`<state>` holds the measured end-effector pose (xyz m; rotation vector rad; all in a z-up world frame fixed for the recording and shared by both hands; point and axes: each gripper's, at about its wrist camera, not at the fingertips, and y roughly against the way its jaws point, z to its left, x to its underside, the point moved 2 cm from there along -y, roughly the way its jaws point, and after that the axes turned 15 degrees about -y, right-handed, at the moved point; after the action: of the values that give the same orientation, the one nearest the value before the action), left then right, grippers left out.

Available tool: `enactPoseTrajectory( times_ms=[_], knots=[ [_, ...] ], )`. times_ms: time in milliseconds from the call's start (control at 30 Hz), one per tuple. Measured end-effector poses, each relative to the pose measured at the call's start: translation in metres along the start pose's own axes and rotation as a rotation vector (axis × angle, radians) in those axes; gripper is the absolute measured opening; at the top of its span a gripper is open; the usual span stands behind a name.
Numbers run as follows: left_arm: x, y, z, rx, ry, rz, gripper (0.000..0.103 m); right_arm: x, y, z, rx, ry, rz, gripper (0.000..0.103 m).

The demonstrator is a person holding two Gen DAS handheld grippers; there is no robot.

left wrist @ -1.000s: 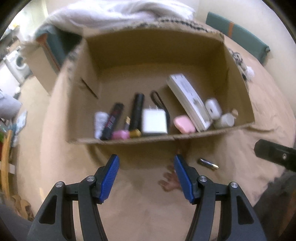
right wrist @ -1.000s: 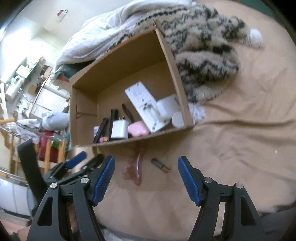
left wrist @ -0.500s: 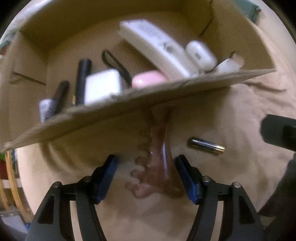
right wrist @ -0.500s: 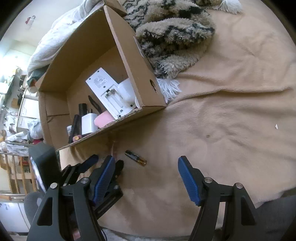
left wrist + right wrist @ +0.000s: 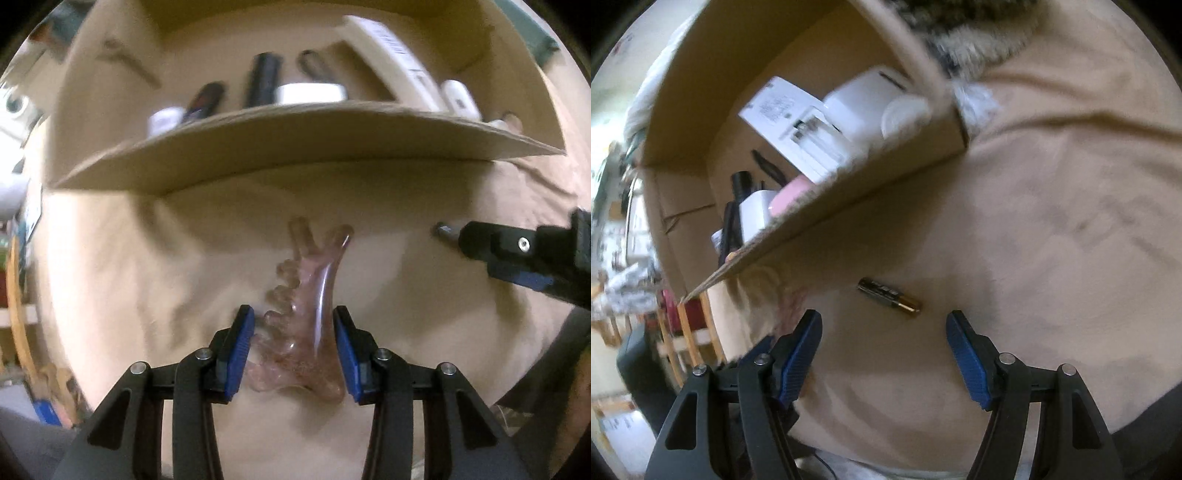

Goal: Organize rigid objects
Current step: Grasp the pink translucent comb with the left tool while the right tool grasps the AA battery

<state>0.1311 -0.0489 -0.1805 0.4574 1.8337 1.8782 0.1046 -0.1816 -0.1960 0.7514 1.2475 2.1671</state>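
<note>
A translucent pink comb [image 5: 306,317] lies flat on the tan blanket, just in front of the cardboard box [image 5: 295,147]. My left gripper [image 5: 293,314] points straight down over it. Its jaws are closing with the comb between them, and the blue pads [image 5: 242,347] meet the toothed edge and the curved back. A black and gold battery [image 5: 889,297] lies on the blanket to the comb's right. My right gripper [image 5: 884,325] hovers just short of it, open, with nothing between its fingers. In the left wrist view the right gripper [image 5: 517,254] covers most of the battery [image 5: 443,230].
The box [image 5: 849,206] holds a white remote [image 5: 798,129], a white charger [image 5: 757,210], a pink case [image 5: 792,194], black tubes and small white cases. A furry patterned throw [image 5: 979,40] lies behind the box. A wooden rack and room clutter sit off the bed at left.
Both grippers have come down close to the blanket. The left one dropped around the pink comb and its jaws narrowed onto it. The right one neared the battery, width unchanged.
</note>
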Motion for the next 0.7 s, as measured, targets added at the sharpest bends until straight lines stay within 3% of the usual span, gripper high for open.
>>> enactPoseTrajectory(
  times_ms=[200, 333, 433, 533, 633, 700],
  knots=[
    [0.004, -0.004, 0.014, 0.014, 0.095, 0.006, 0.04, 0.012, -0.012, 0.013, 0.128, -0.105, -0.173, 0.075],
    [0.003, -0.006, 0.003, 0.003, 0.103, 0.004, 0.04, 0.024, -0.023, 0.03, 0.241, -0.081, -0.291, 0.075],
    [0.004, -0.006, -0.006, 0.005, 0.107, -0.001, 0.04, 0.033, -0.032, 0.043, 0.33, 0.009, -0.356, 0.073],
    [0.008, -0.004, 0.01, 0.02, 0.116, -0.003, 0.04, 0.045, -0.038, 0.057, 0.381, 0.168, -0.406, 0.062],
    [0.008, -0.002, 0.019, 0.023, 0.122, -0.006, 0.04, 0.049, -0.034, 0.054, 0.364, 0.215, -0.412, 0.044],
    [0.009, 0.001, 0.025, 0.018, 0.121, -0.006, 0.04, 0.05, -0.032, 0.051, 0.339, 0.232, -0.392, 0.044]
  ],
)
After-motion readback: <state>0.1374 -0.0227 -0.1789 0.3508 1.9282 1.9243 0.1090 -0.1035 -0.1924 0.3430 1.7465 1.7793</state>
